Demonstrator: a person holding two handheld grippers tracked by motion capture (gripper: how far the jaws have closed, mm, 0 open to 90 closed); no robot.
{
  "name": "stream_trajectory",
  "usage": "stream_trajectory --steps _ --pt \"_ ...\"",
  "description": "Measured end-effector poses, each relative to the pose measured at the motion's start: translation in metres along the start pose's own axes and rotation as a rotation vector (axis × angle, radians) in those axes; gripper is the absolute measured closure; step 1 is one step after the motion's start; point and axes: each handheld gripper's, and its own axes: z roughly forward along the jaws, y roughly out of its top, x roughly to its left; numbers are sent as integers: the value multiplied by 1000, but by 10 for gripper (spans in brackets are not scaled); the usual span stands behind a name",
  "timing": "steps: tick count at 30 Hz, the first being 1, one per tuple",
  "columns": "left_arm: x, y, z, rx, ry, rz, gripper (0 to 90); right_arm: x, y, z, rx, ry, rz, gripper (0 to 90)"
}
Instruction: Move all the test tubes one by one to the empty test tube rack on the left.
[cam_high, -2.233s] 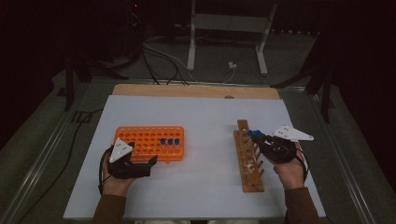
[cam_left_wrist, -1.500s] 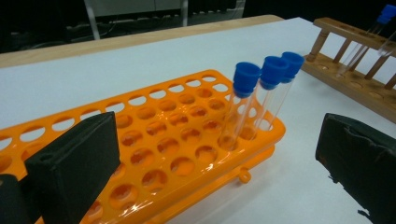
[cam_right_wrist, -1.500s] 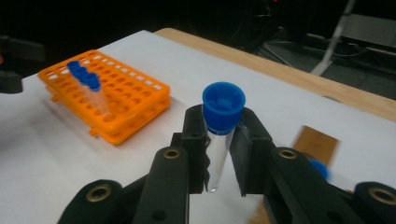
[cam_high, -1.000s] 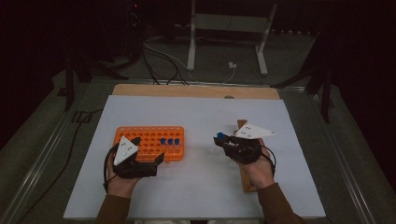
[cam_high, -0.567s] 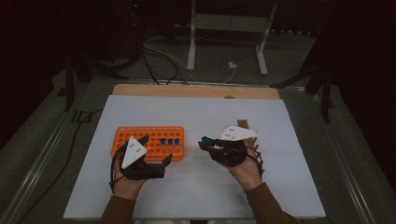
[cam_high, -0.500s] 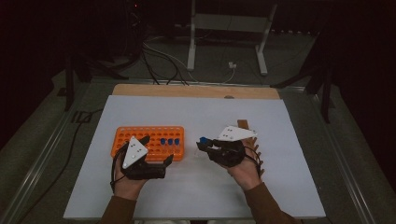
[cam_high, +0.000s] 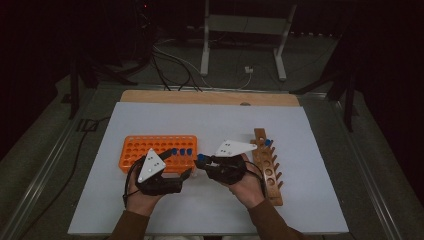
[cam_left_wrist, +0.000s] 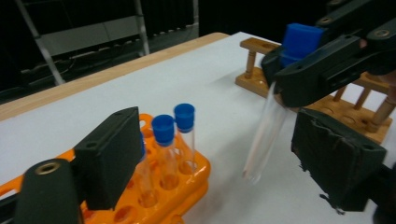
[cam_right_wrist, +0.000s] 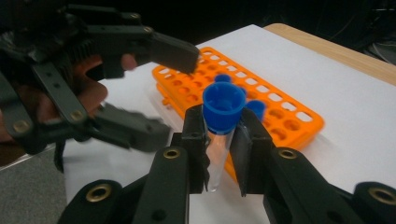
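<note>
Clearly the right gripper (cam_right_wrist: 219, 154) pinches a capped tube (cam_right_wrist: 219, 126); the left gripper (cam_left_wrist: 224, 158), jaws just narrowing around nothing, could knock it askew beside the orange rack (cam_left_wrist: 187, 179).

White-topped table (cam_high: 150, 210) with a bare wooden strip along its far edge. Orange tube rack (cam_high: 145, 150) lies left of centre on the white surface, three blue-capped tubes (cam_high: 182, 151) standing at its right end. Wooden peg rack (cam_high: 267, 167) lies to the right, set lengthwise away from the person, well apart from the orange rack
</note>
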Motion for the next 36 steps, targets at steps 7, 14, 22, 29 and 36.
stream_trajectory --steps 7,14,22,29,36 --pt "1 -1 -1 0 -57 19 450 3 4 3 -8 9 12 769" --pt "-5 -2 4 25 -73 55 497 5 7 2 -15 12 7 769" --pt "-6 -3 6 37 -84 74 637 13 8 8 -2 42 -8 770" --pt "-6 -4 6 36 -104 93 772 15 9 12 2 47 -12 770" --pt "-4 -6 6 34 -98 86 779 13 9 10 -3 66 3 675"
